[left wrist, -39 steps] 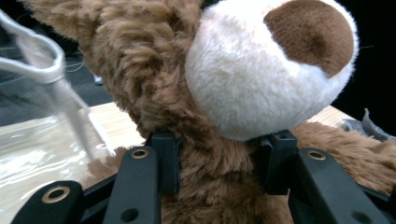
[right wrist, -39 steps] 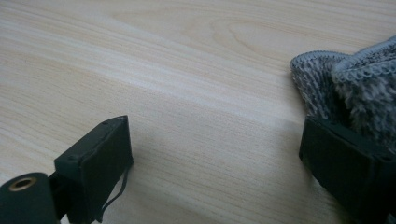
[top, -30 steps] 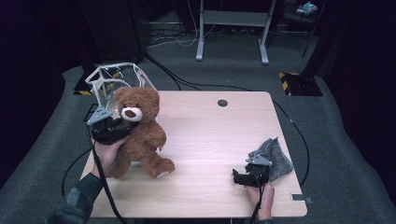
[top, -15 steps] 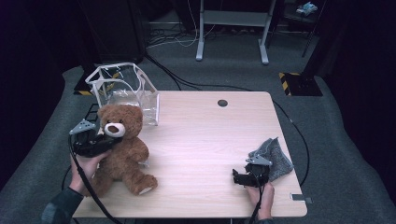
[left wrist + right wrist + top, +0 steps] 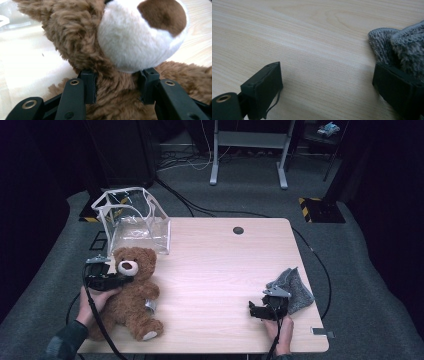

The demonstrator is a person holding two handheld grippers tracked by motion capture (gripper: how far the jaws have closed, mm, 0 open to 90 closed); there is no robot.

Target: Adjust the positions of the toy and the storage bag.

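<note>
Left gripper [image 5: 120,280]: jaws clamped on the neck of the brown plush teddy bear [image 5: 131,297], one either side below the white muzzle; in the left gripper view the bear's eyes and ears are cut off. The bear lies at the left edge of the pale wooden table [image 5: 215,265], just before the clear plastic bag [image 5: 132,222]. Right gripper [image 5: 329,87]: jaws apart over bare wood, nothing between; the grey knitted cloth [image 5: 402,47] touches its right jaw, partly hidden.
</note>
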